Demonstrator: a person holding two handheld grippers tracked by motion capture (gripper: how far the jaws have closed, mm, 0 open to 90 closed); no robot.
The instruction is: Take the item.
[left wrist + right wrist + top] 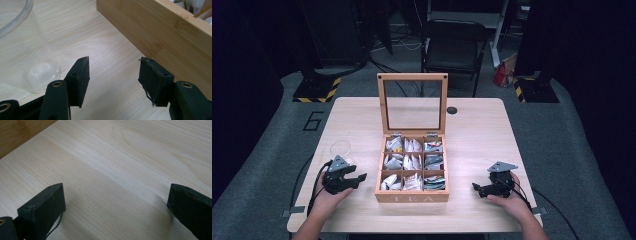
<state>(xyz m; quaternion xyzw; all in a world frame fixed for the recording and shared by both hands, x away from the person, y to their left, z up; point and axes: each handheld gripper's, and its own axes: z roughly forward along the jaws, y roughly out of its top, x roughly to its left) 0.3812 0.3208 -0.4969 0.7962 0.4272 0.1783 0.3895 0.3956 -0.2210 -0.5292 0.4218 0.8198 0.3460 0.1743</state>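
Observation:
A bamboo tea box (412,197) stands in the middle of the table, its glass-paned lid (413,102) upright at the back. Its compartments hold several tea bags (412,162). A clear glass cup (340,148) stands left of the box. My left gripper (357,179) rests just in front of the cup and points toward the box. In the left gripper view my left gripper (113,66) is open over bare wood, with the cup (22,57) at its left and the box wall (162,30) at its right. My right gripper (476,187) lies right of the box, and in its own view it (116,195) is wide open over the tabletop.
A small black round disc (452,110) sits on the table (492,145) behind the lid's right side. A black folding chair (454,42) stands beyond the far edge. A corner of the box (20,132) shows in the right gripper view.

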